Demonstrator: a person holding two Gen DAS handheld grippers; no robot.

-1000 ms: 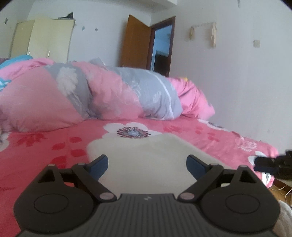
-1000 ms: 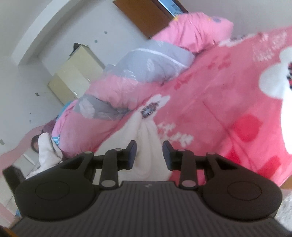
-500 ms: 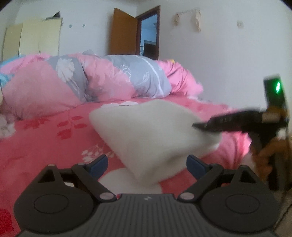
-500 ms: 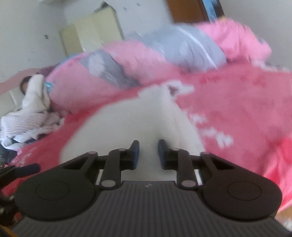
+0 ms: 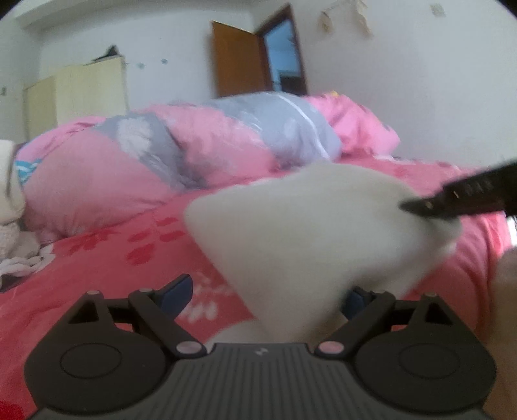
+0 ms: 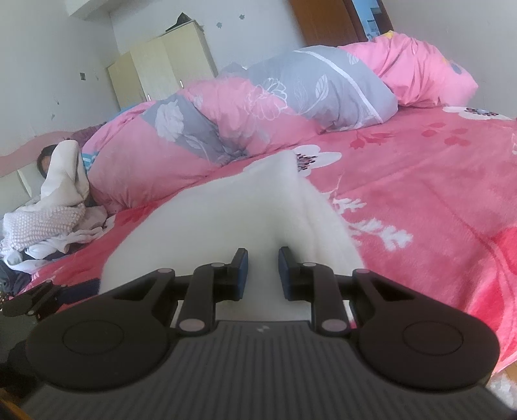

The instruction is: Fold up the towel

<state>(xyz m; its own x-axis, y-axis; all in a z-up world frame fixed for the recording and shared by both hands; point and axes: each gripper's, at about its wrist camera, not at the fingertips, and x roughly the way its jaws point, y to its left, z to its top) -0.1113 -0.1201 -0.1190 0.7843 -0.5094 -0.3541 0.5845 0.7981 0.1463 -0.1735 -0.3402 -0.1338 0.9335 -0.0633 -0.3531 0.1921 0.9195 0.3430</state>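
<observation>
White towel point(image 6: 245, 210) lies bunched on pink bedspread point(image 6: 436, 206).

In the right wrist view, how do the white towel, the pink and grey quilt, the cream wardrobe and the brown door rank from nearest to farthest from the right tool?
1. White towel: directly at the right tool, between its pads.
2. Pink and grey quilt: behind the towel, across the bed.
3. Cream wardrobe, back left, and brown door, back right: both at the far wall, too close to call.

Towel point(image 6: 245, 206) on bed point(image 6: 436, 206) — quilt point(image 6: 258, 106) behind.
</observation>
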